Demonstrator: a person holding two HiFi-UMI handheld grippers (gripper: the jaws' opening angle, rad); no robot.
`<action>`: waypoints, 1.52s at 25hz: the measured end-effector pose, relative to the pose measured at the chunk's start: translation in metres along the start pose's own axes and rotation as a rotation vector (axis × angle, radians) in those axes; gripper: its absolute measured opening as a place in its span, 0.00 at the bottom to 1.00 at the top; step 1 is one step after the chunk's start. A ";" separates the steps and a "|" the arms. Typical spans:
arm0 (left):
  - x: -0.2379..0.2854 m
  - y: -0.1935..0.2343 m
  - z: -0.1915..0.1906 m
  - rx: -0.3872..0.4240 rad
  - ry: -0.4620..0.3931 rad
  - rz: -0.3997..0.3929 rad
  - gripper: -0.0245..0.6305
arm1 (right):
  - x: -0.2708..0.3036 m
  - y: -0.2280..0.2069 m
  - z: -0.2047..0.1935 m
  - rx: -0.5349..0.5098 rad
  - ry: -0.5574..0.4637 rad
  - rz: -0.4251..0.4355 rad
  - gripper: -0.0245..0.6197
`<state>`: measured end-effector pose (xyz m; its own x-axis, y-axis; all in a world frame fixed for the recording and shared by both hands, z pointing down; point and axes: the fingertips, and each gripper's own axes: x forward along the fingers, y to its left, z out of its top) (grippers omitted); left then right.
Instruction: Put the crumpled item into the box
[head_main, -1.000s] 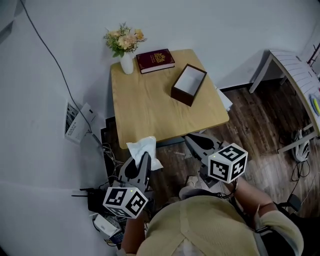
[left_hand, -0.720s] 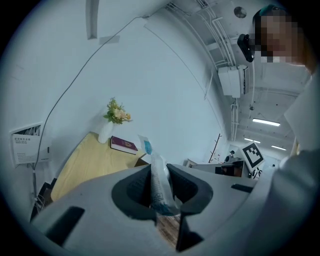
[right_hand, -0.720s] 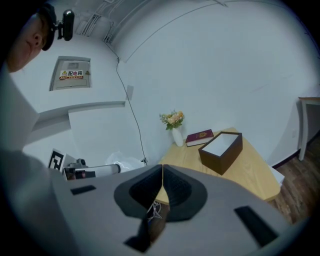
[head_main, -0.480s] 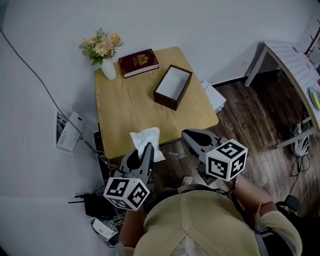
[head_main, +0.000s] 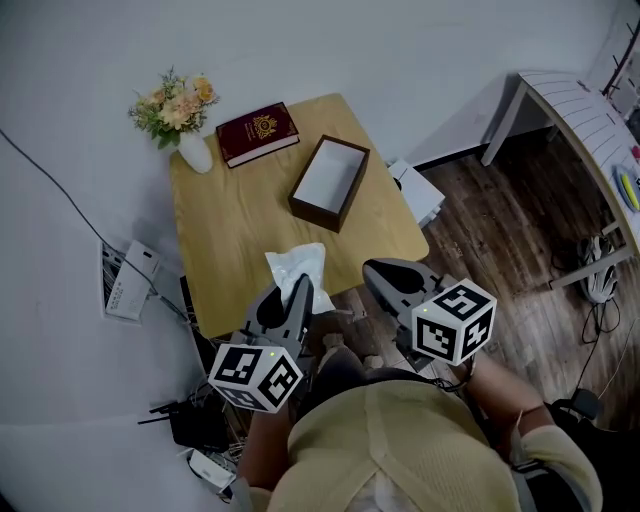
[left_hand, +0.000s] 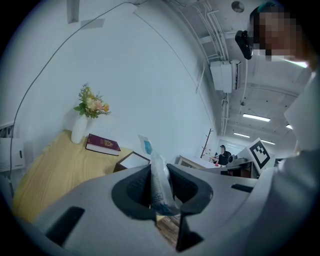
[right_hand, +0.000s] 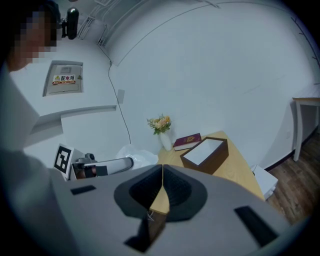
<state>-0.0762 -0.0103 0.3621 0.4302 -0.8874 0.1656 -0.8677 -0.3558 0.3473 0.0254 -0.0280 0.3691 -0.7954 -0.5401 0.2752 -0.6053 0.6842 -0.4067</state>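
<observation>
A crumpled white tissue-like item (head_main: 298, 272) hangs over the near edge of the wooden table (head_main: 230, 230), with my left gripper (head_main: 296, 292) shut on it. In the left gripper view the item (left_hand: 160, 186) stands pinched between the two dark pads. The open dark-brown box (head_main: 328, 183) with a white inside lies on the far right part of the table, well beyond the item. My right gripper (head_main: 376, 272) is shut on nothing, off the table's near right corner. The right gripper view shows the box (right_hand: 205, 154) ahead and the left gripper with the item (right_hand: 134, 155) at left.
A maroon book (head_main: 258, 133) and a white vase of flowers (head_main: 180, 110) stand at the table's far left. Cables and devices (head_main: 125, 282) lie on the floor at left, a white carton (head_main: 420, 195) by the table's right side, a white desk (head_main: 590, 125) at far right.
The table has slid left and nearer in the head view. The left gripper, still holding the item, now reaches over the table's near edge. The right gripper keeps its place.
</observation>
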 end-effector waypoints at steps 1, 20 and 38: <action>0.005 0.001 0.001 0.005 0.007 -0.005 0.15 | 0.002 -0.003 0.001 0.006 0.001 -0.004 0.08; 0.131 0.066 0.040 0.114 0.112 -0.145 0.15 | 0.096 -0.065 0.056 0.062 -0.018 -0.101 0.08; 0.196 0.082 0.037 0.241 0.192 -0.175 0.15 | 0.120 -0.109 0.068 0.088 0.027 -0.130 0.08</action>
<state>-0.0720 -0.2241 0.3893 0.5968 -0.7436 0.3015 -0.8006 -0.5768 0.1621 -0.0018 -0.2006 0.3872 -0.7119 -0.6070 0.3532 -0.6989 0.5631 -0.4411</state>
